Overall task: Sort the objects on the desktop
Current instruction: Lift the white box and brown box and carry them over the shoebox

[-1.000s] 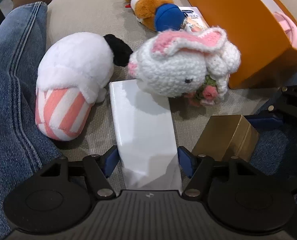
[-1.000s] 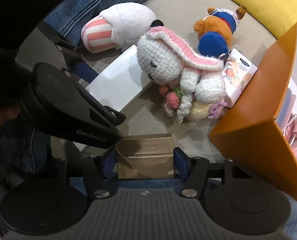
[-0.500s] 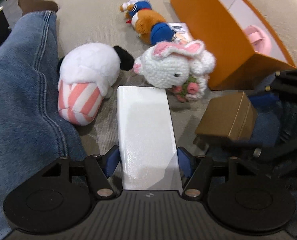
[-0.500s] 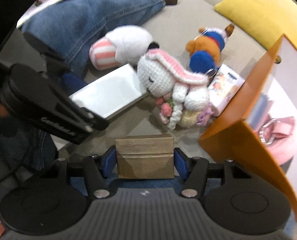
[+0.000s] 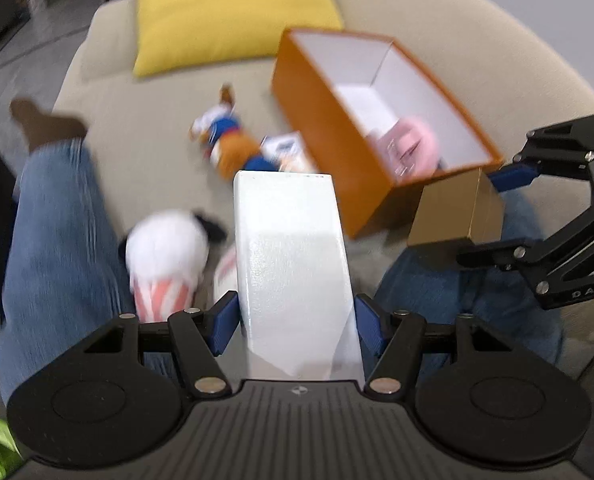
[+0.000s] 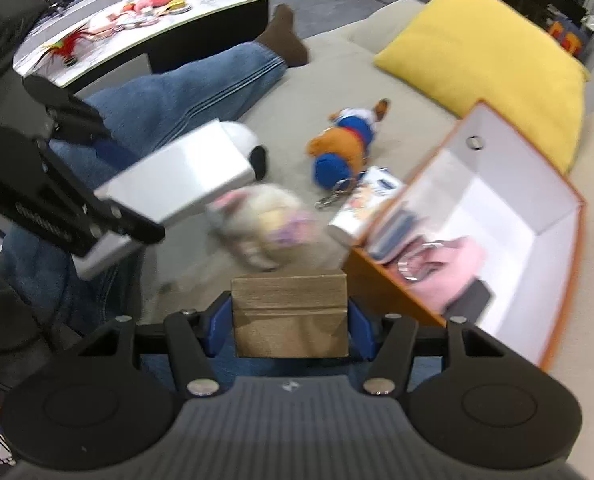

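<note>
Over the beige sofa (image 5: 145, 152) our left gripper (image 5: 297, 320) clamps a long glossy white box (image 5: 293, 264) by its sides, our right gripper (image 6: 289, 320) a stiff gold-brown cardboard box (image 6: 289, 312), both seemingly light, beside the open orange bin (image 5: 329, 136).

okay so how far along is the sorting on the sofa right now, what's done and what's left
Done: a pink item already lies in the orange box. In hand: the left claw grips the white box, and the right claw grips the gold box, both off the cushion. Left: the striped plush, crochet bunny, orange-and-blue plush and small carton on the sofa.
</note>
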`<state>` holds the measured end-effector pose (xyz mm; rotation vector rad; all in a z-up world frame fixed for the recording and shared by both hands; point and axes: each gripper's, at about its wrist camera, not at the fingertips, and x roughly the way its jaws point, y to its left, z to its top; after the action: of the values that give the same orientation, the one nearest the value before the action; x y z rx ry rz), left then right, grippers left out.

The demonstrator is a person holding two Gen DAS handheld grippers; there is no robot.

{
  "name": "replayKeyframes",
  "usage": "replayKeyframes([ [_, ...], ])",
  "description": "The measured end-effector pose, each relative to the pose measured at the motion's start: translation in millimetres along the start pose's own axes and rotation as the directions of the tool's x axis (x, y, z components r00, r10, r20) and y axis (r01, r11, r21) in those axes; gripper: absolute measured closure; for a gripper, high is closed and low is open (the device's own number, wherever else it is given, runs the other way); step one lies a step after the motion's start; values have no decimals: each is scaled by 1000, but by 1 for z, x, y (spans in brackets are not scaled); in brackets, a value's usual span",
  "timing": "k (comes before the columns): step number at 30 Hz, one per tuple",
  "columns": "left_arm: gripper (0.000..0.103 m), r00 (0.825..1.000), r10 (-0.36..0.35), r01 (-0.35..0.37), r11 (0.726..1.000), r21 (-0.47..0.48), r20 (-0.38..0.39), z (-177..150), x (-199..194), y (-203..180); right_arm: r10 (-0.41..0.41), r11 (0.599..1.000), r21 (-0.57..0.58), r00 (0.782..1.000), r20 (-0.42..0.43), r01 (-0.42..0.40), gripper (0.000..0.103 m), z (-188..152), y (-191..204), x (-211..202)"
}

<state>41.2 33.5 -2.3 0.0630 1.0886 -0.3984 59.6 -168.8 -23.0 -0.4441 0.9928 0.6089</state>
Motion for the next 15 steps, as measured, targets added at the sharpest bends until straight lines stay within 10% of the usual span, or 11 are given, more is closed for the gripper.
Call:
replayKeyframes([
  [15, 31, 992, -74, 52, 979, 199, 106, 179, 38, -65, -261, 965, -23, 963, -66, 260, 41, 30, -104, -30],
])
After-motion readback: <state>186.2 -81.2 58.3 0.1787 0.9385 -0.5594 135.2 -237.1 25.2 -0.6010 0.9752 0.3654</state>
